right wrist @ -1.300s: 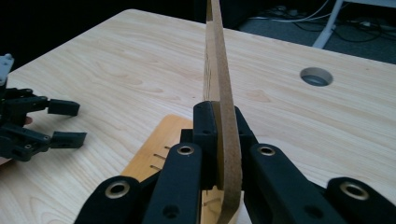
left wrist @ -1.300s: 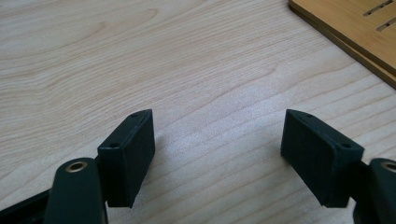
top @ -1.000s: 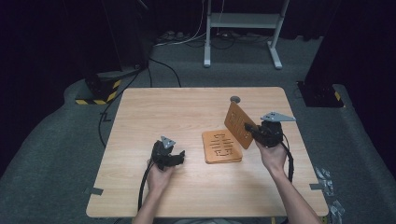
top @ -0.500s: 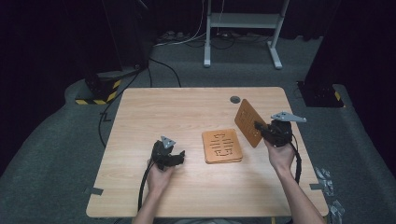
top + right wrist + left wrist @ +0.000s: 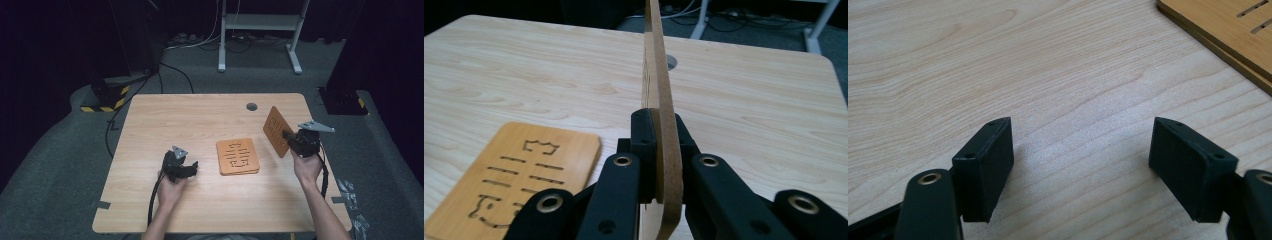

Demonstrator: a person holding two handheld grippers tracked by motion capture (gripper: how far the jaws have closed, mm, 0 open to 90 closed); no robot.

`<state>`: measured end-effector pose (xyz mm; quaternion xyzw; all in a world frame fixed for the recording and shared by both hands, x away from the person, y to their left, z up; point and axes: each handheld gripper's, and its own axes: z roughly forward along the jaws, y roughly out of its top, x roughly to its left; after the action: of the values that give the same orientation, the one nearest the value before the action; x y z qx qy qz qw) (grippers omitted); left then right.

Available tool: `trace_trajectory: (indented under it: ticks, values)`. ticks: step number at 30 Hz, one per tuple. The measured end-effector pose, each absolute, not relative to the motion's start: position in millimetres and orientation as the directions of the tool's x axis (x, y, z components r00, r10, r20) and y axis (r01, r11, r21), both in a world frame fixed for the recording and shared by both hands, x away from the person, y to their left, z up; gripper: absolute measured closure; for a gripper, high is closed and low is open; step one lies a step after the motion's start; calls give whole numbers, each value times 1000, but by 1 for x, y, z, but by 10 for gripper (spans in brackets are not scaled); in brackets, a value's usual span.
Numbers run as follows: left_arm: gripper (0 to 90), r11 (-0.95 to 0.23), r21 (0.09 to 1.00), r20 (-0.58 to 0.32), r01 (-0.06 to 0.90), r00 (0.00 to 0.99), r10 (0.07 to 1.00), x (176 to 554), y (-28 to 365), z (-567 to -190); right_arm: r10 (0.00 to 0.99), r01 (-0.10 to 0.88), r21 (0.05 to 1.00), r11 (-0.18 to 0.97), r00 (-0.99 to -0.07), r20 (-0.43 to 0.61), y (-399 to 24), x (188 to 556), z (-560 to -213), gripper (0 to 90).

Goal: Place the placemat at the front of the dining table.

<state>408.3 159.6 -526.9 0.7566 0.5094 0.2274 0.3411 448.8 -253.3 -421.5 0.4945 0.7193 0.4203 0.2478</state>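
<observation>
Wooden table [image 5: 150,125]: two boards, one flat [image 5: 238,156], one [image 5: 276,131] clamped by right gripper [image 5: 288,135]; left gripper [image 5: 194,165] parted

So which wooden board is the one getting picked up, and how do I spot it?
Find the light wooden table and look to its right side, where the right tool is. Pinched in it is a thin brown board with cut slots. Unlike the stacked boards lying flat mid-table, this one stands on edge, lifted and tilted.

readable text: none in any view
flat wooden board [image 5: 238,156]: cut-out slots and outline shapes, no letters or numbers
held wooden board [image 5: 276,131]: cut marks too small to read
</observation>
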Motion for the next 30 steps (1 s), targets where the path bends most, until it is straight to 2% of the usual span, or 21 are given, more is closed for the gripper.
trace_trajectory:
  ticks: [30]
  values:
    - [255, -246, 747, -3, 617, 374, 927, 408, 160, -527, 983, 513, 854, 90, -182, 6, -267, 470, -442, 863]
